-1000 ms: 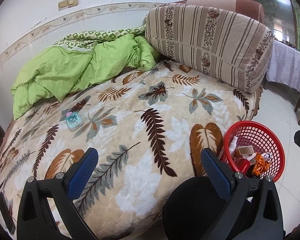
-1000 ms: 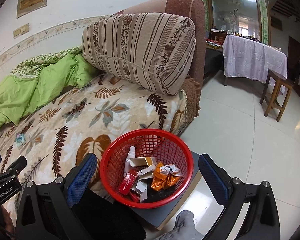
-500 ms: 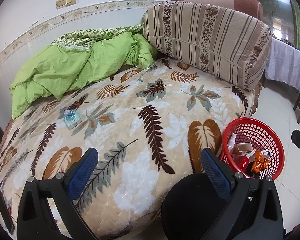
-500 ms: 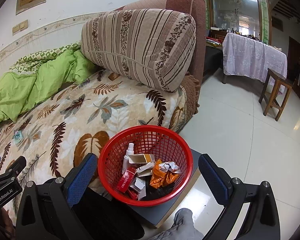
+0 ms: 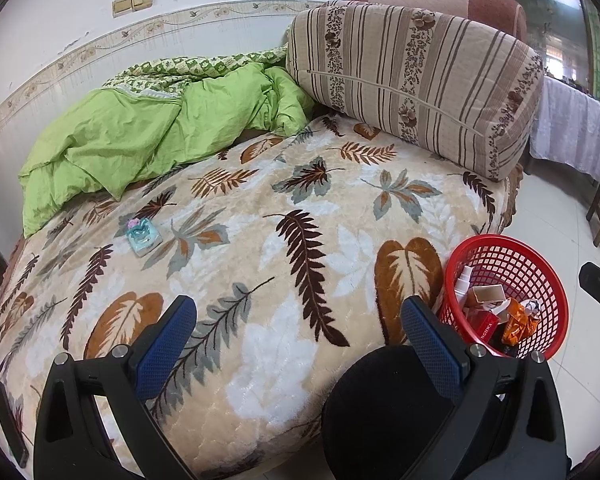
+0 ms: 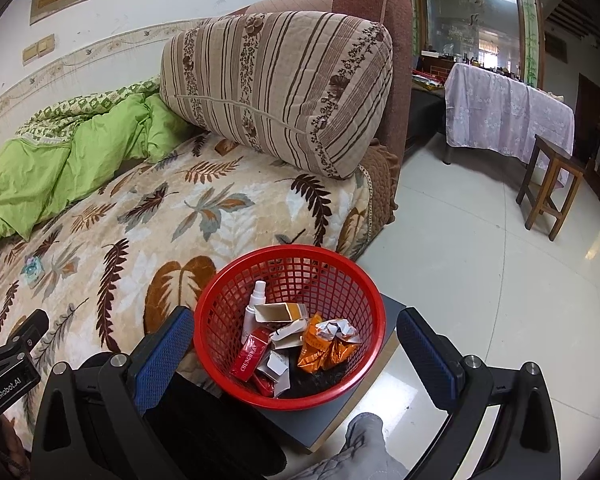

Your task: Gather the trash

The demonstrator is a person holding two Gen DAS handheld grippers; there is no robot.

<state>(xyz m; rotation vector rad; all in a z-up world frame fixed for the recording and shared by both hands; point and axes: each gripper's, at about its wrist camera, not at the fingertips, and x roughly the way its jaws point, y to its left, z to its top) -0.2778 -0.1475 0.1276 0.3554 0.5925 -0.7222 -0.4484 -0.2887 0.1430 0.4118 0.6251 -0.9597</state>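
Since a second ago both views have drifted only a little: the red basket (image 6: 290,326) sits slightly higher and more central between my right gripper's (image 6: 294,346) fingers, and the bed has shifted a touch in the left view, so I read this as lining up for the next pickup and not a grasp. One piece of trash remains that I can see: a small teal packet (image 5: 142,234) lying flat on the leaf-print blanket (image 5: 260,240), well ahead of my left gripper (image 5: 298,342) and off to its left, near the green quilt (image 5: 140,136). That gripper is spread wide, empty, hovering above the blanket with nothing between its blue pads. The right gripper is equally wide and holds nothing; the basket lies just ahead, already carrying a white bottle (image 6: 254,312), red cartons and an orange wrapper (image 6: 324,346). My judgement: the left tool must reach forward and leftward for the packet.
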